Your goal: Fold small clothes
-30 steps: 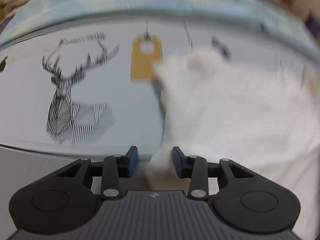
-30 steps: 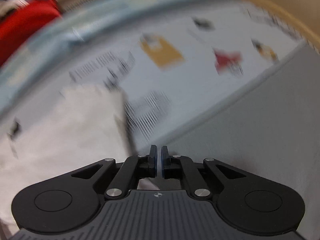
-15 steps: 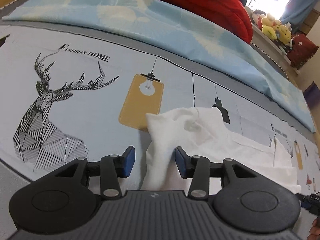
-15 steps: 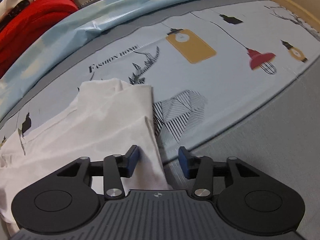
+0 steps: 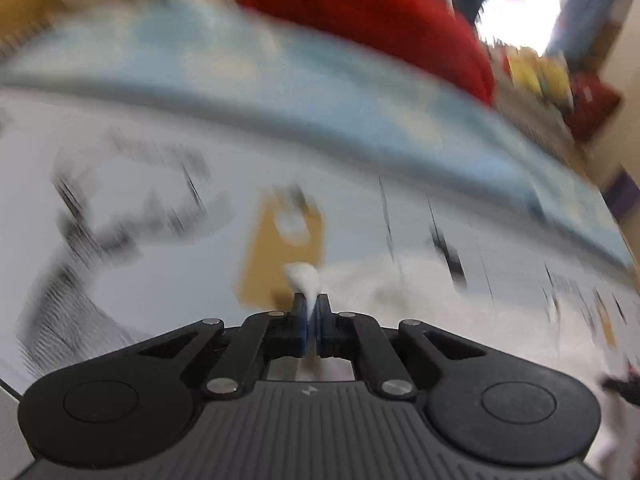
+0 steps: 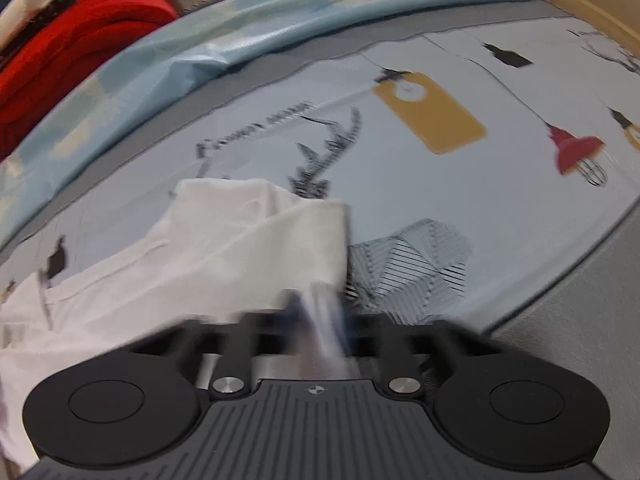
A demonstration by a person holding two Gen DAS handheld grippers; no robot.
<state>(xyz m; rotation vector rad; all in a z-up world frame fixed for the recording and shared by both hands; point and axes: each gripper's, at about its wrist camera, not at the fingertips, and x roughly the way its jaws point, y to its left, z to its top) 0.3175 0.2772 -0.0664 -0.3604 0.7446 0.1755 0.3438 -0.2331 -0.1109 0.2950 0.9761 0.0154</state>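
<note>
A printed bedsheet [image 6: 500, 208] with a deer, lettering and hanging lamps covers the bed, with a light-blue cover [image 6: 248, 28] and a red garment [image 6: 68, 36] bunched behind it. The white garment [image 6: 208, 256] lies crumpled on the sheet, partly over the deer print. The left gripper [image 5: 311, 322] has its fingers pinched tight on a tuft of this white cloth, while the right gripper [image 6: 320, 322], blurred, is closing its fingers with the garment's corner between them.

A printed bedsheet [image 6: 500, 208] spreads ahead of the fingers, its mustard lamp print [image 6: 430, 118] up right. A red blanket [image 6: 76, 36] lies far beyond, leftward.
</note>
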